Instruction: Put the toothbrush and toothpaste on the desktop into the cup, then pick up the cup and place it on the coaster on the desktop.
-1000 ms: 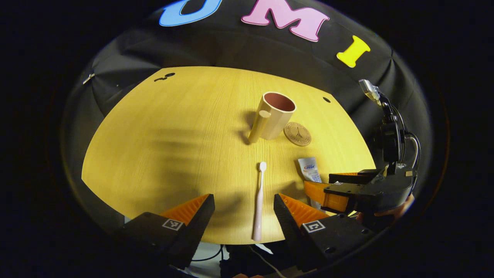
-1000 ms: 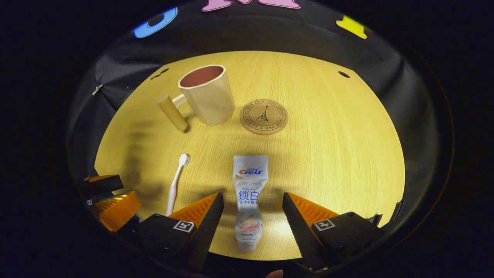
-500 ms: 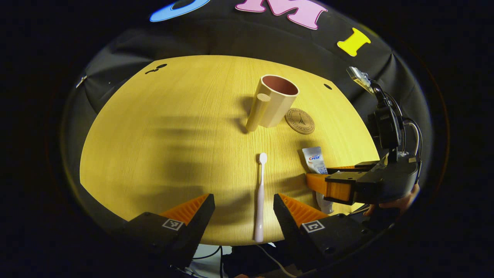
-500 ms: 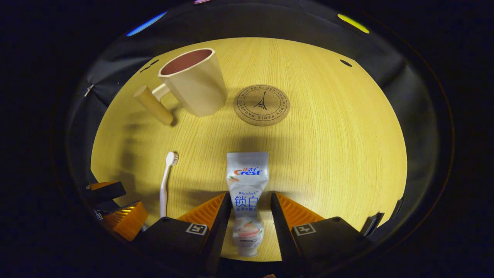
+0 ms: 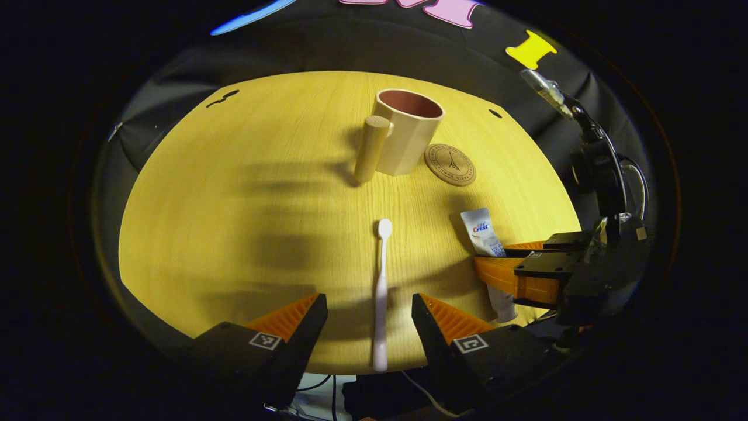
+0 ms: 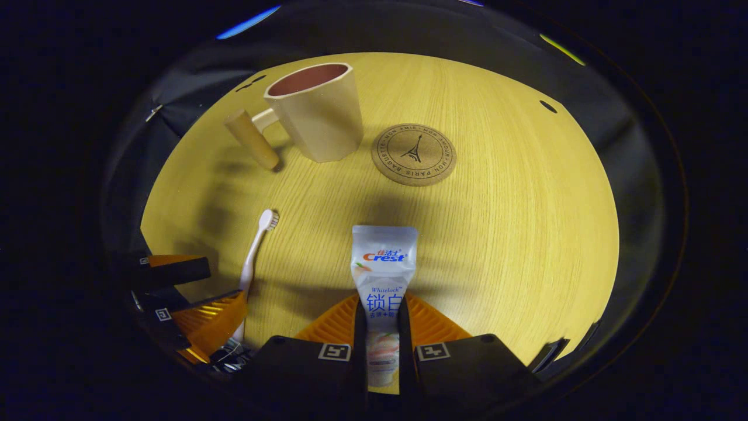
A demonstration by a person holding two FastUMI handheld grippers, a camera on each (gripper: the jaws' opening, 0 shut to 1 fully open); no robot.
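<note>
Toothpaste (image 6: 383, 275): white tube printed "Crest" in blue and red, "Whitelock" in small script below it, then blue Chinese characters. It lies flat on the desktop (image 6: 514, 234), flat crimped end pointing toward the coaster, cap end toward the camera. The right gripper (image 6: 383, 330) has both orange fingers pressed against the tube's lower body, jaws nearly closed on it; the same grip is seen side-on in the left gripper view, right gripper (image 5: 497, 266) on the toothpaste (image 5: 484, 231).

Toothbrush (image 5: 381, 292): pale pink-white, lying lengthwise on the wood, head toward the cup, handle end at the near table edge. The left gripper (image 5: 368, 310) is spread wide with a finger on either side of the handle, neither touching it.

Cup (image 6: 318, 111): beige, faceted, reddish-brown inside, upright, with a wooden peg handle (image 6: 252, 139) slanting down to the table. It stands empty, well beyond the toothbrush head.

Coaster (image 6: 414, 154): round cork disc just beside the cup, bare, stamped with an Eiffel Tower and ring text reading in part "MON AMIE · MON AMOUR · PARIS".
</note>
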